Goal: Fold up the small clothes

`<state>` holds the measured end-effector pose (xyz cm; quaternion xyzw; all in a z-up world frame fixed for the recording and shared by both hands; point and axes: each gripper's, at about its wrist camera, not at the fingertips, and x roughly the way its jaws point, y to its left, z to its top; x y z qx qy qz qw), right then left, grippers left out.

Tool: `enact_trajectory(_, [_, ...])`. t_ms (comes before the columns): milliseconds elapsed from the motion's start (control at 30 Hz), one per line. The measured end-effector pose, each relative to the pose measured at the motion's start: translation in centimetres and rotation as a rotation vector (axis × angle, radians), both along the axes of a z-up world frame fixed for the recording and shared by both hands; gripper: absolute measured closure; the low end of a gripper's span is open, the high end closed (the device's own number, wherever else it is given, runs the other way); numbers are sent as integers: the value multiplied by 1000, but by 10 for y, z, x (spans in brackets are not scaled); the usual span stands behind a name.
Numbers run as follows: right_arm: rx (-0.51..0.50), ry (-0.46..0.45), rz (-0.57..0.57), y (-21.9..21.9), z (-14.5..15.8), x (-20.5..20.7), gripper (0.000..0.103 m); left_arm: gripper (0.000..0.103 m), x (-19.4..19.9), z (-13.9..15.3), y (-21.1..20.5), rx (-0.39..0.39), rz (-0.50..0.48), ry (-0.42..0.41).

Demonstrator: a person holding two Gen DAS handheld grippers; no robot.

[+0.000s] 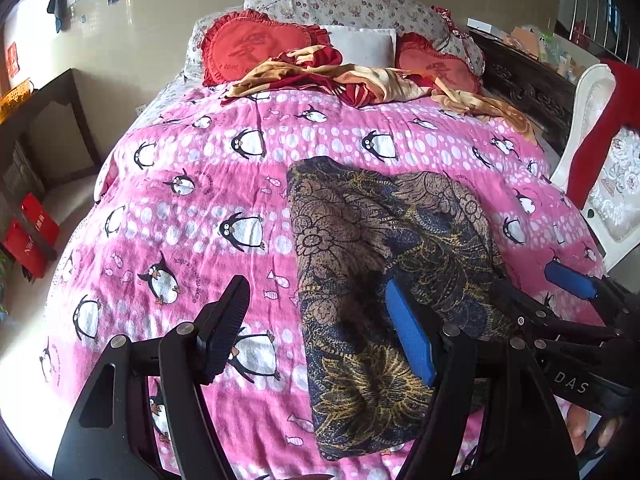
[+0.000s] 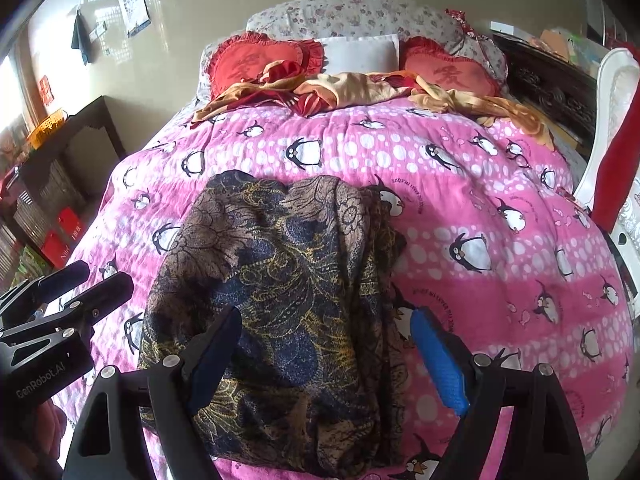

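Note:
A dark blue, brown and gold floral garment lies loosely folded on the pink penguin blanket that covers the bed. My left gripper is open above the garment's near left edge, black finger over the blanket and blue pad over the cloth. It shows at the left in the right wrist view as the left gripper. My right gripper is open and straddles the garment's near end, with nothing pinched. In the left wrist view the right gripper sits at the garment's right edge.
Two red heart cushions, a white pillow and a crumpled red and yellow cloth lie at the head of the bed. A white chair with red cloth stands right. A dark cabinet and red boxes are left.

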<state>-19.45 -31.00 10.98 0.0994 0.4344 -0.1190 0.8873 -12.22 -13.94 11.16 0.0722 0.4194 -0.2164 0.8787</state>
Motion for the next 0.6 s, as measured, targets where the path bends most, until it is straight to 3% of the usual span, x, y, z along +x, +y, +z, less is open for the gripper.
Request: enact_trajectory(600, [8,36,8,1,-13,10,19,32,6,-8,-3,-1,-10,10])
